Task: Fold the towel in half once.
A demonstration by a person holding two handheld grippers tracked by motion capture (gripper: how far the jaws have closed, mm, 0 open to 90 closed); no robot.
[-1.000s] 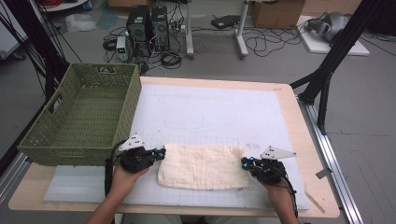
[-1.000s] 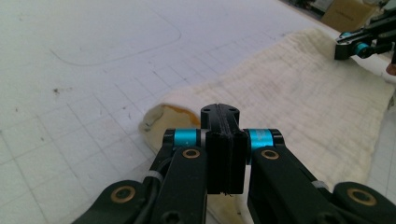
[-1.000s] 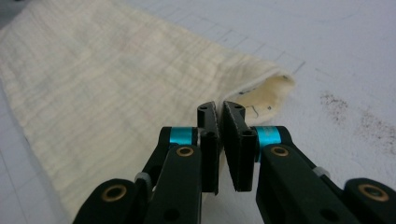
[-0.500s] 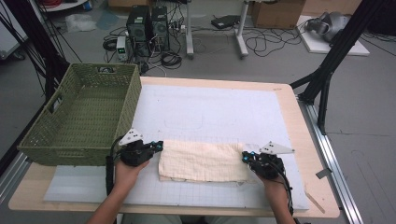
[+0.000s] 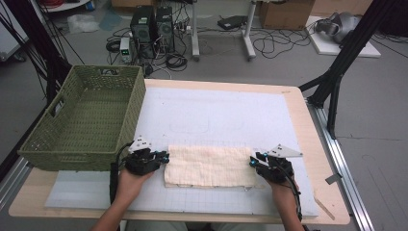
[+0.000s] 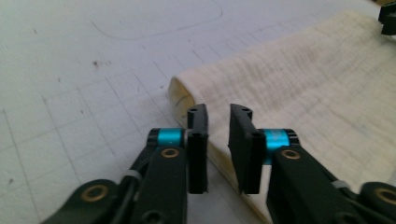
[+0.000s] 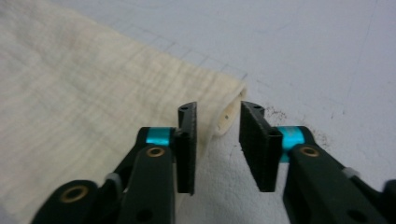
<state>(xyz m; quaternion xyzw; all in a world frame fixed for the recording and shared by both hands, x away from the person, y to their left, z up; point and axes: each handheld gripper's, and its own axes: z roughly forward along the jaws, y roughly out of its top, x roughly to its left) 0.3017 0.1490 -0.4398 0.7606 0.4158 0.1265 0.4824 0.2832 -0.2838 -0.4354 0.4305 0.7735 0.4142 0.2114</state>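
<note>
Cloth: a cream folded cloth (image 5: pixel 210 166) lies flat near the front edge of the tabletop (image 5: pixel 308 125), about midway between its left and right edges, its long side running along that front edge.
My left gripper: my left gripper (image 5: pixel 163 158) sits at the cloth's left end. In the left gripper view (image 6: pixel 217 140) its jaws have just been opening and now stand apart, released, with the folded edge of the cloth lying in the gap and neither pad pressing on it.
My right gripper: my right gripper (image 5: pixel 253 162) sits at the cloth's right end. In the right gripper view (image 7: pixel 217 140) its jaws have also just been opening; they stand apart, with the rounded fold of the cloth's corner between them, and it is not gripped.
Surface: a white gridded mat (image 5: pixel 226 115) covers most of the tabletop, and the cloth lies on it.
Basket: a green woven basket (image 5: pixel 48 144) stands along the left edge of the tabletop, just beside my left hand (image 5: pixel 131 179). It has cut-out handles in its end walls. I see nothing lying in it.
In the way: the basket's front wall stands close to my left gripper; the mat behind the cloth is bare.
Beyond the tabletop: computer towers (image 5: pixel 151 24), loose cables (image 5: pixel 269 45) and cardboard boxes (image 5: pixel 284 12) are on the floor past the far edge, and black stand legs (image 5: pixel 337 77) rise by the far right corner.
</note>
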